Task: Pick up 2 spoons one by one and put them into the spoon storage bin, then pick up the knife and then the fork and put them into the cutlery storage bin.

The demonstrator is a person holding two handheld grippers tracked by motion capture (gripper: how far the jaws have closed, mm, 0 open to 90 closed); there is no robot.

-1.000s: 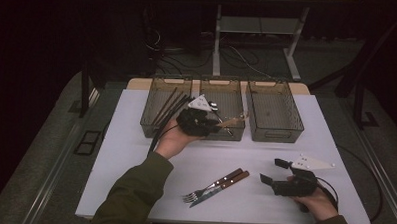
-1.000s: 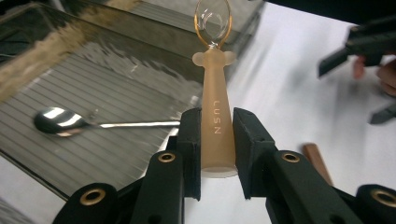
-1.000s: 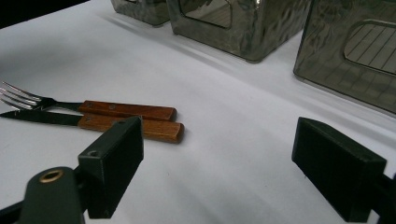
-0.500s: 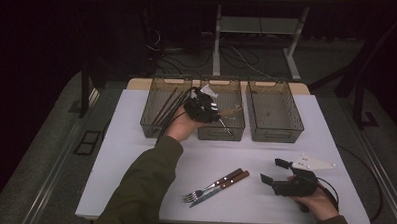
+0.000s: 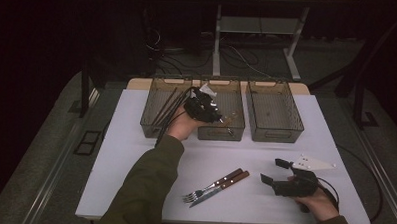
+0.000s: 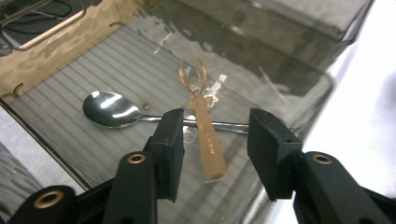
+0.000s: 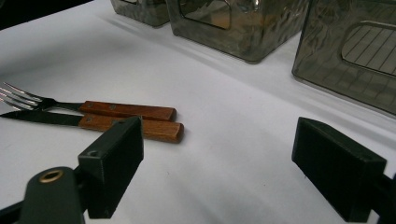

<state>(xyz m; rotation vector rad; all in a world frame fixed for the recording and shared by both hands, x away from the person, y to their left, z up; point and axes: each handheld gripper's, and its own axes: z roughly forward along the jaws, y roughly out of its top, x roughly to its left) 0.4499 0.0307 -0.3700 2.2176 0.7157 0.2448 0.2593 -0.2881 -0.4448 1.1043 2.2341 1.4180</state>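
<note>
Over the middle bin (image 5: 221, 133), I am opening my left gripper (image 6: 212, 133) off the amber spoon (image 6: 205, 135), which risks bouncing out.

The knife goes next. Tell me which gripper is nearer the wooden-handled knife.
Right. The right gripper rests on the table just right of the knife, jaws open toward it. The left gripper is far off, over the middle bin.
</note>
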